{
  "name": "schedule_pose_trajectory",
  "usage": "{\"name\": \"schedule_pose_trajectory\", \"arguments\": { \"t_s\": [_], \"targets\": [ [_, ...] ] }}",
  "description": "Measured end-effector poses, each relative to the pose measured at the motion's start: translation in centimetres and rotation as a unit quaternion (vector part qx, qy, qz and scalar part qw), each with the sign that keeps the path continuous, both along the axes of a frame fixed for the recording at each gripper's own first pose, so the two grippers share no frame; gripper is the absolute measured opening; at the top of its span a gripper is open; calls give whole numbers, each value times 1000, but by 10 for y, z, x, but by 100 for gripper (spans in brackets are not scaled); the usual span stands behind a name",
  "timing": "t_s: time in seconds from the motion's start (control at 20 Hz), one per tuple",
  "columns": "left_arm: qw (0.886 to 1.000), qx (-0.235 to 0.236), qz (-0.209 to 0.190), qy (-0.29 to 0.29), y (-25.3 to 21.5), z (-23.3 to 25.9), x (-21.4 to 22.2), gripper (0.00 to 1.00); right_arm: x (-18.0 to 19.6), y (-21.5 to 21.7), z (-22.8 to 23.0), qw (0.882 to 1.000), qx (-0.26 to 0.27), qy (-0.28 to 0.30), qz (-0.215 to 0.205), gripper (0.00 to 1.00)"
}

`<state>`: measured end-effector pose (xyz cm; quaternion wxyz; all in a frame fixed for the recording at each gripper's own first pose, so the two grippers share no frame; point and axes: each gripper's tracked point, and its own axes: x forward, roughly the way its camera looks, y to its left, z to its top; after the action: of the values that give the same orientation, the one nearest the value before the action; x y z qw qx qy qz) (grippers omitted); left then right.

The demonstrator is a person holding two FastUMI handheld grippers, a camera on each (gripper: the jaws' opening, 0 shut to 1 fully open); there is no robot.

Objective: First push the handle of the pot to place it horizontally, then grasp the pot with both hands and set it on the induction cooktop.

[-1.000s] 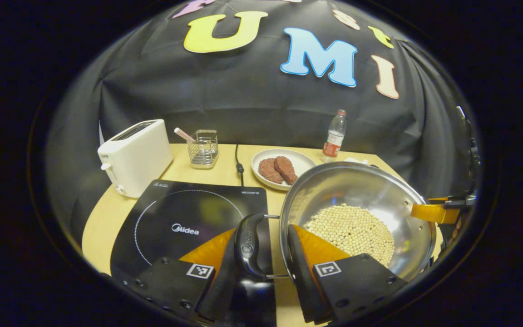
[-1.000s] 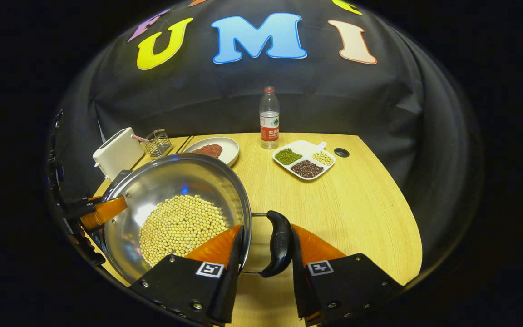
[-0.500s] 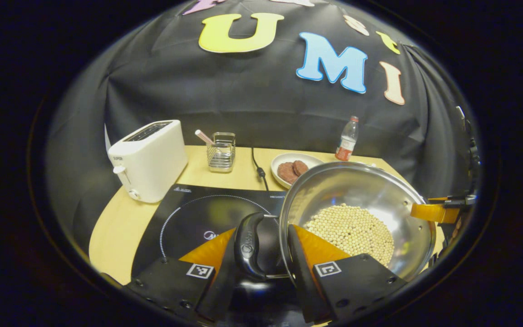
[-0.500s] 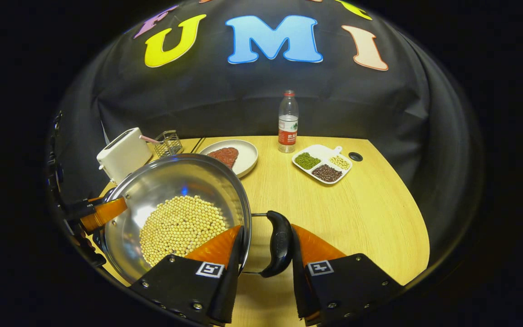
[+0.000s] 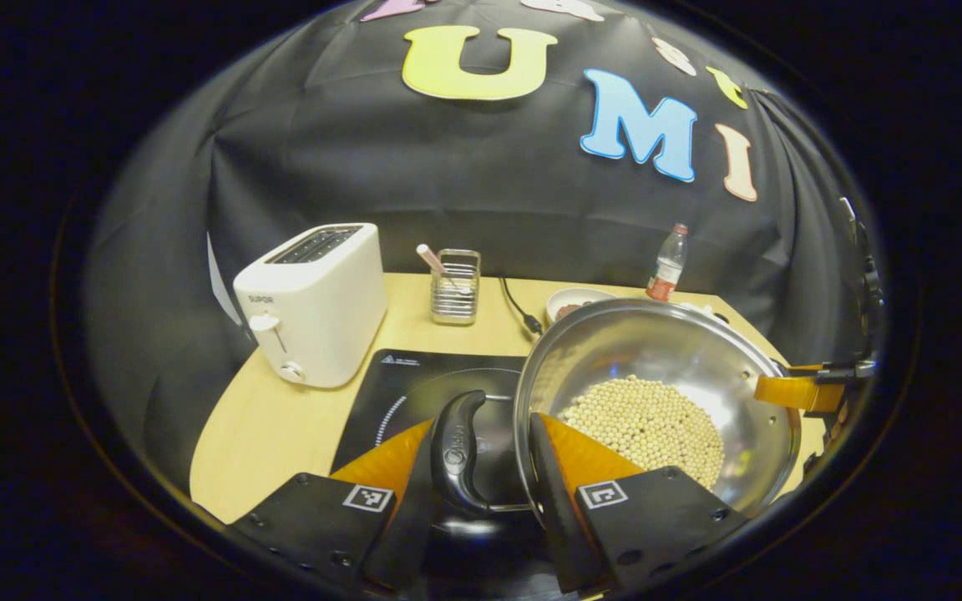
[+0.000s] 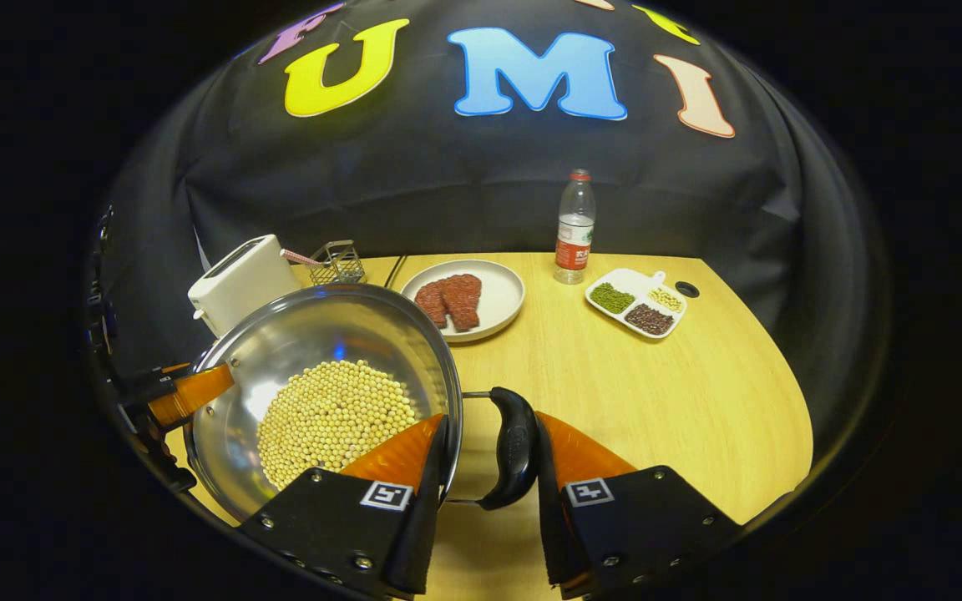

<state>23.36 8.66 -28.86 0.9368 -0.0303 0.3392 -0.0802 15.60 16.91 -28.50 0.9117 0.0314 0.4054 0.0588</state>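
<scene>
Both my grippers are clamped on the pot (image 5: 656, 376): left gripper (image 5: 473, 467) and right gripper (image 6: 485, 451) each pinch a side handle, holding it above the induction cooktop (image 5: 414, 388).

A short dark brand word is printed on the front of the white toaster (image 5: 314, 309), far left. Small white print marks the far corner of the induction cooktop (image 5: 381, 392), too fine to read. A pale logo on the black handle (image 5: 456, 451) of the pot (image 5: 656, 351) is blurred. The bottle (image 6: 574, 225) at the far edge carries a red label, too small to read.
</scene>
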Motion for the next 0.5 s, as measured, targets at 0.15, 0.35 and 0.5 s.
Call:
{"name": "schedule_pose_trajectory", "arguments": {
  "t_s": [0.15, 0.35, 0.5],
  "targets": [
    [1000, 4, 1, -3, 28, 0, 7, 63, 4, 27, -3, 1000, 5, -1, 0, 52],
    [1000, 11, 7, 1, 64, -8, 16, 63, 11, 62, -9, 1000, 9, 1, 2, 52],
    [1000, 18, 13, 6, 86, -17, 22, 66, 20, 84, -16, 1000, 12, 5, 6, 52]
  ]
}}
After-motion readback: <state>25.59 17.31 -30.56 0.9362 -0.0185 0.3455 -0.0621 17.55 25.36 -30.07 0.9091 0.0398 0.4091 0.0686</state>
